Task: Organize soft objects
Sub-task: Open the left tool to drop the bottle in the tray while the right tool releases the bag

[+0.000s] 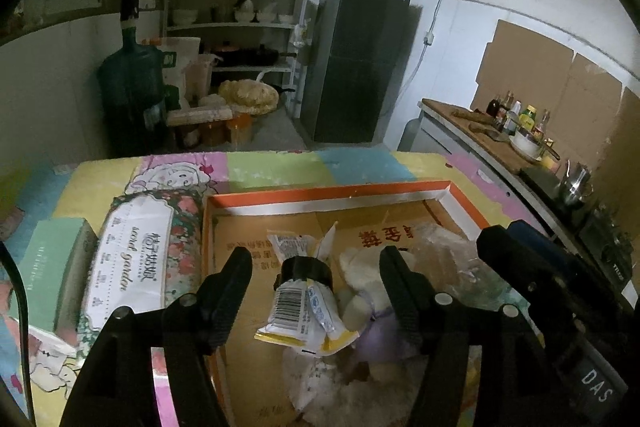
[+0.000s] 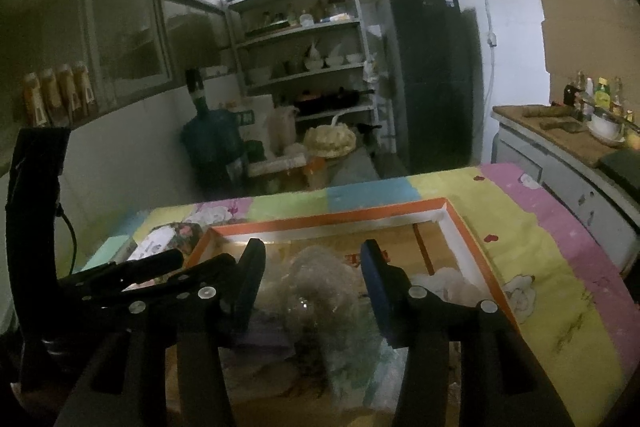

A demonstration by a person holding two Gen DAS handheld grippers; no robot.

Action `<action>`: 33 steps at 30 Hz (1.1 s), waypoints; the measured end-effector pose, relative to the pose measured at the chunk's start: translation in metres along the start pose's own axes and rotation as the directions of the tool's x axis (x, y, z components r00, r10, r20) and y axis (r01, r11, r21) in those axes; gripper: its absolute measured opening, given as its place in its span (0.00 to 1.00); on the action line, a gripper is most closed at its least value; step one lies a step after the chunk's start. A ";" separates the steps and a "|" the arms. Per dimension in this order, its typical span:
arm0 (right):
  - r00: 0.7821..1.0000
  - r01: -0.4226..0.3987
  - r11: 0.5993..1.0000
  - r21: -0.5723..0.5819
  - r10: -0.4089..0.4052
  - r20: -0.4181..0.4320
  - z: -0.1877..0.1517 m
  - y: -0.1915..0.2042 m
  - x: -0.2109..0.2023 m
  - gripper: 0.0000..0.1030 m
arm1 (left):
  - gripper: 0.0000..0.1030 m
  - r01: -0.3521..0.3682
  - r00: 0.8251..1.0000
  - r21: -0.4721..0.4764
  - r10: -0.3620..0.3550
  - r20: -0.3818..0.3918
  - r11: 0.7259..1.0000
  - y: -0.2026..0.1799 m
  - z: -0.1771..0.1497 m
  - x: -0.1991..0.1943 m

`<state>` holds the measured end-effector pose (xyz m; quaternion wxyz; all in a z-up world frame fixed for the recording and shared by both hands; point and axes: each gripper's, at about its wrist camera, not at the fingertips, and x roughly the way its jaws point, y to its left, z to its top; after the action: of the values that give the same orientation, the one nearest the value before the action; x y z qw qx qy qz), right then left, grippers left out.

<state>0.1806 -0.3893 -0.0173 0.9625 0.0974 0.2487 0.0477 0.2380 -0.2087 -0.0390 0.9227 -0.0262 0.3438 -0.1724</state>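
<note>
An orange-rimmed cardboard box [image 1: 328,195] lies open on a pastel patchwork cloth [image 1: 276,167]. Inside it lie a bundle of sachets held by a black band [image 1: 306,301], a white and lilac plush toy [image 1: 368,291] and crumpled clear plastic [image 1: 448,251]. My left gripper [image 1: 316,259] is open above the box, its fingers either side of the sachet bundle without touching it. My right gripper [image 2: 312,251] is open over the clear plastic [image 2: 316,283] in the box [image 2: 460,231]. The right gripper also shows at the right of the left wrist view [image 1: 520,259].
A floral tissue pack [image 1: 136,259] and a green tissue box [image 1: 52,267] lie left of the cardboard box. Beyond the table stand a water jug [image 1: 128,83], shelves with dishes [image 1: 240,23], a dark fridge [image 1: 360,59] and a counter with bottles [image 1: 516,127].
</note>
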 end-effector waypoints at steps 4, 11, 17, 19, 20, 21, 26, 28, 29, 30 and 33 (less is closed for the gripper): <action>1.000 0.002 1.000 -0.004 -0.002 0.014 0.002 0.004 -0.008 0.50 | 0.64 0.002 1.000 0.001 -0.003 0.020 1.000 0.001 0.001 -0.010; 0.999 0.006 1.000 -0.010 -0.005 0.038 0.005 0.016 -0.024 0.55 | 0.74 0.004 0.998 0.000 -0.004 0.069 1.000 0.008 0.001 -0.034; 0.999 0.004 1.000 -0.029 -0.002 0.053 0.005 0.031 -0.038 0.56 | 0.74 -0.001 0.995 -0.005 0.002 0.096 1.000 0.015 -0.001 -0.053; 0.998 0.003 0.999 -0.034 -0.001 0.059 0.005 0.036 -0.043 0.56 | 0.74 -0.003 0.995 -0.006 0.004 0.104 1.000 0.018 -0.001 -0.059; 0.998 0.004 0.999 -0.037 -0.002 0.061 0.005 0.039 -0.045 0.57 | 0.74 -0.004 0.994 -0.006 0.004 0.108 1.000 0.019 -0.002 -0.063; 0.998 0.003 0.999 -0.040 -0.001 0.061 0.005 0.044 -0.047 0.57 | 0.74 -0.005 0.993 -0.006 0.005 0.114 1.000 0.022 -0.002 -0.067; 0.998 -0.004 0.999 -0.050 0.008 0.070 0.004 0.059 -0.055 0.60 | 0.79 -0.016 0.989 -0.007 0.017 0.144 1.000 0.030 -0.005 -0.085; 0.997 -0.007 0.999 -0.052 0.011 0.073 0.004 0.065 -0.058 0.61 | 0.80 -0.019 0.988 -0.014 0.021 0.153 1.000 0.037 -0.007 -0.092; 0.997 -0.008 0.999 -0.054 0.012 0.074 0.004 0.068 -0.059 0.61 | 0.81 -0.021 0.987 -0.018 0.023 0.156 1.000 0.040 -0.008 -0.095; 0.997 -0.012 0.998 -0.057 0.016 0.074 0.004 0.072 -0.060 0.62 | 0.81 -0.023 0.987 -0.021 0.026 0.159 1.000 0.042 -0.008 -0.097; 0.997 -0.021 0.998 -0.067 0.026 0.076 0.003 0.083 -0.063 0.62 | 0.81 -0.029 0.985 -0.033 0.035 0.168 0.999 0.051 -0.011 -0.105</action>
<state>0.1238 -0.3172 0.0327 0.9734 0.0699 0.2087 0.0634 0.1724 -0.1244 0.0098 0.9506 -0.0491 0.2674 -0.1495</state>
